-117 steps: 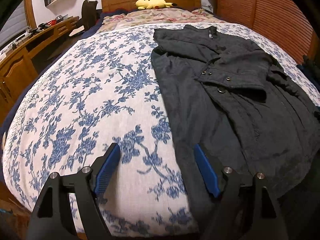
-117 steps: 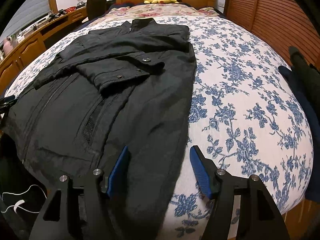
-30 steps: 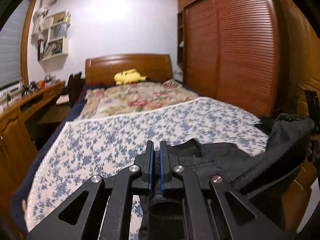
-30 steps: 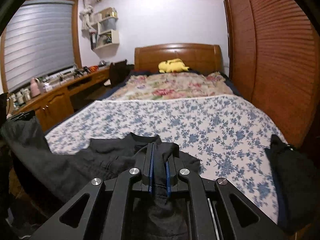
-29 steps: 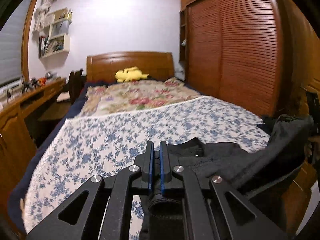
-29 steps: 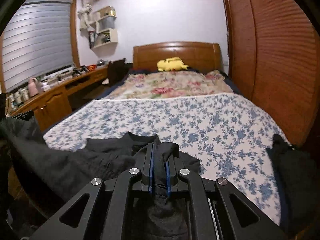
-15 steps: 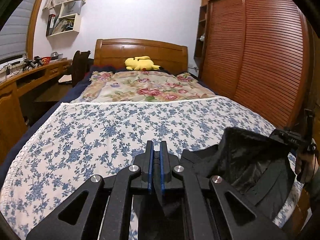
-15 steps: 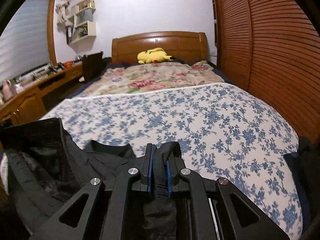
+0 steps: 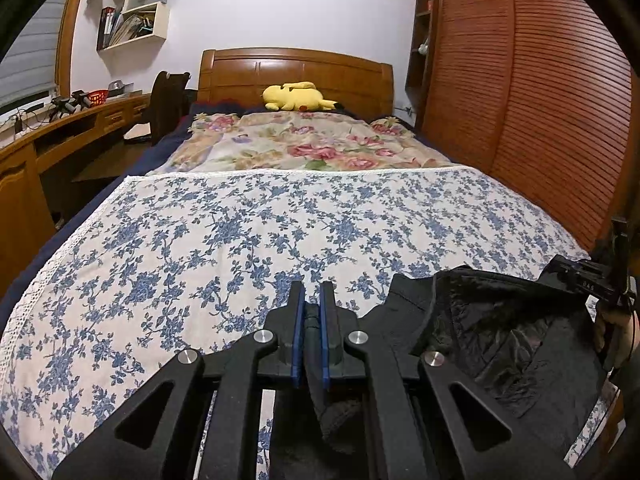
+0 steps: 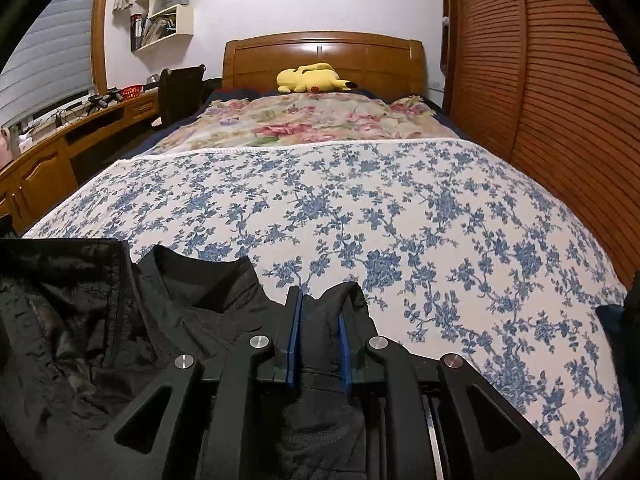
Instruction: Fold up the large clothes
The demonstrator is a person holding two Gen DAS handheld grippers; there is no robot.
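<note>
A black jacket [image 9: 500,336] hangs between my two grippers over the near end of the bed [image 9: 240,240]. My left gripper [image 9: 311,312] is shut on a fold of the jacket's edge. My right gripper [image 10: 318,312] is shut on another bunched part of the jacket [image 10: 192,312]. The jacket's shiny lining faces up and its collar shows in the right wrist view. The other gripper and a hand show at the right edge of the left wrist view [image 9: 612,292].
The bed has a blue floral sheet and a rose-print quilt [image 9: 304,144] at the far end, with a yellow plush toy [image 9: 296,96] by the wooden headboard. A wooden desk [image 9: 48,136] runs along the left. A slatted wardrobe [image 9: 540,100] stands on the right.
Both grippers went from open over the flat jacket to shut on it and lifted it. In the last second they tilted down and forward, and the jacket's lining opened out between them.
</note>
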